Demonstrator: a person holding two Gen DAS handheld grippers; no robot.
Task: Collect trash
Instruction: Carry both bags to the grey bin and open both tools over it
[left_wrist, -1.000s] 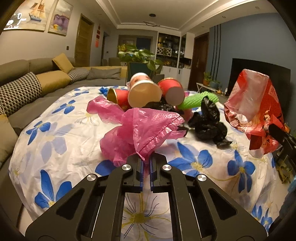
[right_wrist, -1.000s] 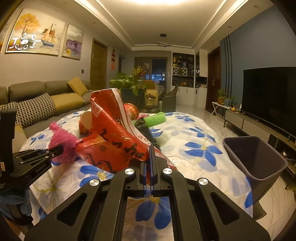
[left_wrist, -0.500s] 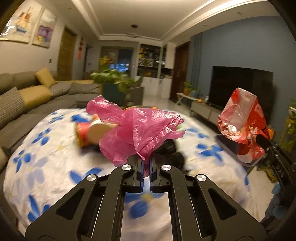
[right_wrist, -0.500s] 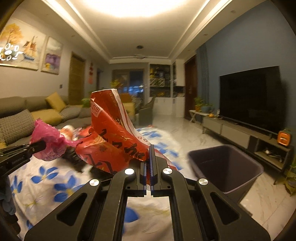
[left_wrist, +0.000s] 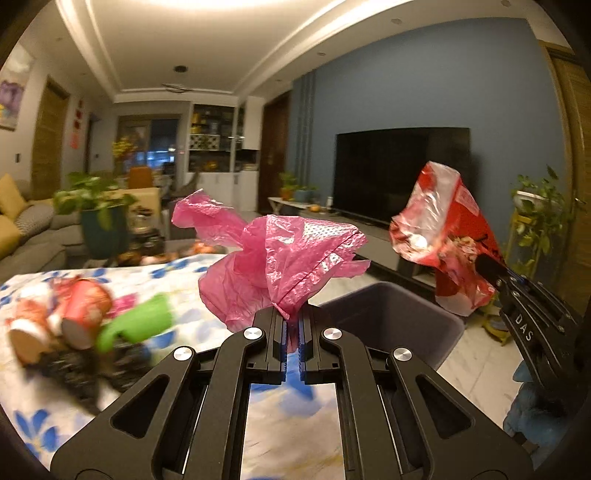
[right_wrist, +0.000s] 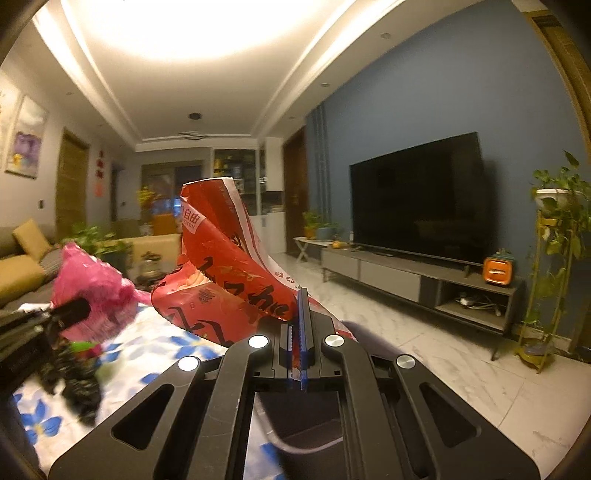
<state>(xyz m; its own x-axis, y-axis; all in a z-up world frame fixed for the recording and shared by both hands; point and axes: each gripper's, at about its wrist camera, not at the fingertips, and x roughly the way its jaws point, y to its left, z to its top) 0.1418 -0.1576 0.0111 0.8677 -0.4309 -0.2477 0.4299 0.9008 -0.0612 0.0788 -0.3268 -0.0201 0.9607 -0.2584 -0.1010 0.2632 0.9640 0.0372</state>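
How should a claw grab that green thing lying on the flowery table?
Probably across the middle of the green thing, coming down from above. It lies flat and long on the table, with cups crowding its left end; its blur hides finer detail.

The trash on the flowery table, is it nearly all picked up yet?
Not yet. Nothing can be seen inside the dark bin. In hand: the left gripper pinches a pink plastic bag, and the right gripper pinches a red snack wrapper, both held up near the bin. Left on the flowered cloth: red paper cups, a green piece and black crumpled plastic.
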